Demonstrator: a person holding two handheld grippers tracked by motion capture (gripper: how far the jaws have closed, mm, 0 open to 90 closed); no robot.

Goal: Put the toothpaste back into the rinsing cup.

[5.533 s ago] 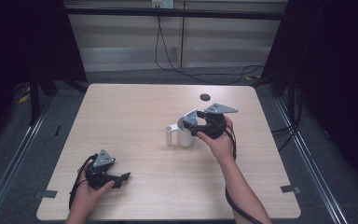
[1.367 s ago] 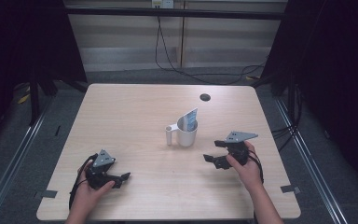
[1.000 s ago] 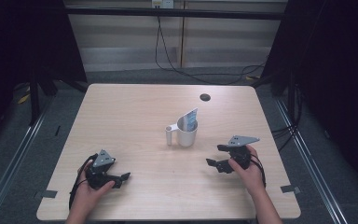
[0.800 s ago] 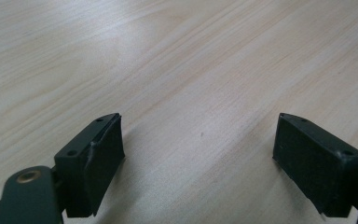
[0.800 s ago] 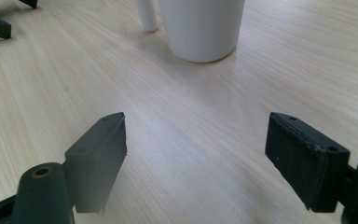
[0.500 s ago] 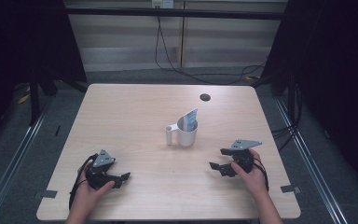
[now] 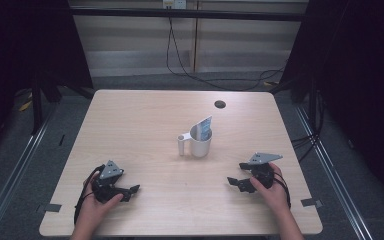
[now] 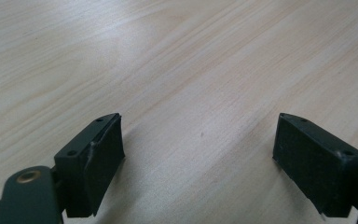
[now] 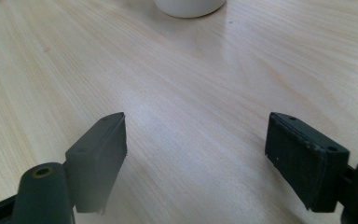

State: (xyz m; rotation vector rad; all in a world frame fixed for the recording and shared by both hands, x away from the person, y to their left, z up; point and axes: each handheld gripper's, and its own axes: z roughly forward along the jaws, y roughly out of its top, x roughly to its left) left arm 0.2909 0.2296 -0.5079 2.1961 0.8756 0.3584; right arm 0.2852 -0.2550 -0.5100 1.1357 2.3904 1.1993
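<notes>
Pale wooden table (image 7: pixel 145 120), dark surrounds. White mug (image 7: pixel 200 142) stands upright at centre with a blue-printed packet (image 7: pixel 205 128) propped inside. Right gripper (image 7: pixel 237 183) has withdrawn from the mug to the near right edge, jaws wide apart and empty; placement judged complete. Left gripper (image 7: pixel 131 190) rests near left, likewise spread wide, holding nothing.

Pale wood grain, matt black pads, glossy white cup

The surface (image 7: pixel 145 125) is smooth light wood-look laminate; each tool's pads (image 9: pixel 307 156) are matt, slightly rough black rubber; the mug (image 7: pixel 200 145) looks smooth glazed white.
</notes>
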